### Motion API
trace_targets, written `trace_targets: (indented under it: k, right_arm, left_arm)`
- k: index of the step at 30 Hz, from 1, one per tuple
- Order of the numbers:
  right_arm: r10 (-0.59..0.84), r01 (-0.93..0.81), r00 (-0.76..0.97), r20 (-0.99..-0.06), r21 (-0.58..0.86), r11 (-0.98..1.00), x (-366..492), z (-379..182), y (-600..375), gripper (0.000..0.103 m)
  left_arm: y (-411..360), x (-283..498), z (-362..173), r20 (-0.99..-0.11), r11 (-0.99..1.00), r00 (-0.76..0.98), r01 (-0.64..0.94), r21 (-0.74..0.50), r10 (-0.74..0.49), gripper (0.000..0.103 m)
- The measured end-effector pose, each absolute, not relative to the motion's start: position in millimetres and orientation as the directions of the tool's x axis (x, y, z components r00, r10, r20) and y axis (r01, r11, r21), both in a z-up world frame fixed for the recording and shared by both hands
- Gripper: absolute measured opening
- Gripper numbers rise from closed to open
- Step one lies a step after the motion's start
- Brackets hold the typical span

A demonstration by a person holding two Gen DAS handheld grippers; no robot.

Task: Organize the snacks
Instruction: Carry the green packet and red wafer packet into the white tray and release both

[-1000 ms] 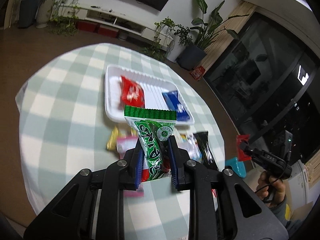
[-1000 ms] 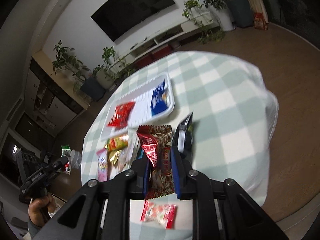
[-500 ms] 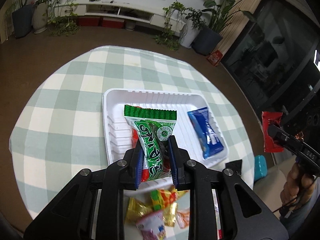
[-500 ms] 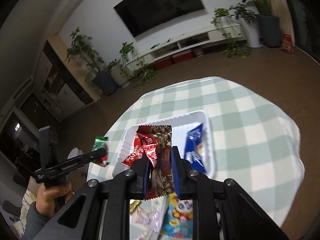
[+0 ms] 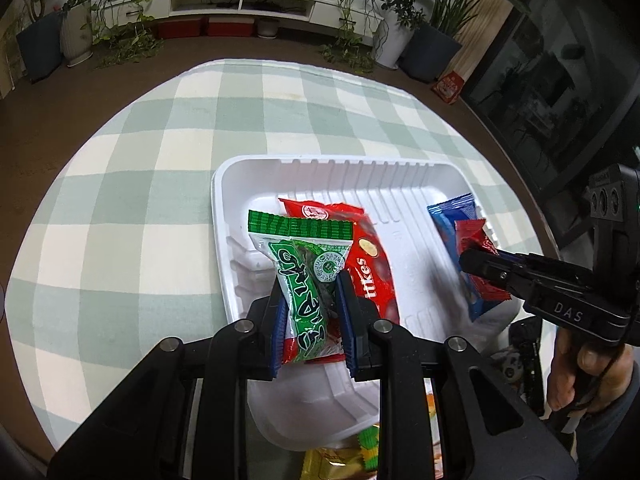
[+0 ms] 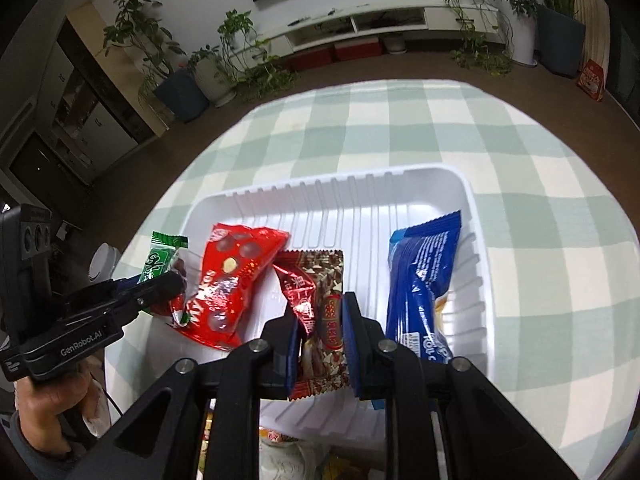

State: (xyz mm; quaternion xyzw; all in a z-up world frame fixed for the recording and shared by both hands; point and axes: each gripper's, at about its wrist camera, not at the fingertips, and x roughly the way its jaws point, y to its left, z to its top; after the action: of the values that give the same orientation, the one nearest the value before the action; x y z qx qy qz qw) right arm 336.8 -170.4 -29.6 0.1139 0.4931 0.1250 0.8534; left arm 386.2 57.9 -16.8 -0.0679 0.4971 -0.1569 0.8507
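Jaws of left gripper clamping green snack packet, jaws of right gripper clamping brown-red candy packet, both hanging over white tray on checked bench. Red bag and blue packet lying inside tray.

Bright light falls on the worktop from above. The white tray shines. The room behind is dim. The picture edges bend and go dark.
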Motion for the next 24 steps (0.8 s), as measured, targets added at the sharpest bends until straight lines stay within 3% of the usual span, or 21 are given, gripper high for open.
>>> trace_targets:
  k: [18, 21, 23, 24]
  right_arm:
    - [0.264, -0.063, 0.450, -0.853, 0.265, 0.962, 345, -59, -171, 0.021]
    - [0.269, -0.061, 0.452, -0.850, 0.272, 0.960, 344, -59, -173, 0.021]
    - [0.275, -0.060, 0.460, -0.844, 0.280, 0.958, 343, -57, -176, 0.021]
    - [0.277, -0.059, 0.466, -0.841, 0.283, 0.957, 343, -55, -177, 0.022]
  left_arm:
    - [54, 387, -19, -0.821, 0.949, 0.479, 0.206, -0.238, -0.310, 0.024]
    - [54, 387, -19, -0.821, 0.949, 0.479, 0.204, -0.239, -0.310, 0.034]
    - [53, 386, -19, -0.820, 0.950, 0.482, 0.201, -0.240, -0.309, 0.051]
    - [53, 386, -18, -0.818, 0.949, 0.485, 0.202, -0.240, -0.310, 0.052]
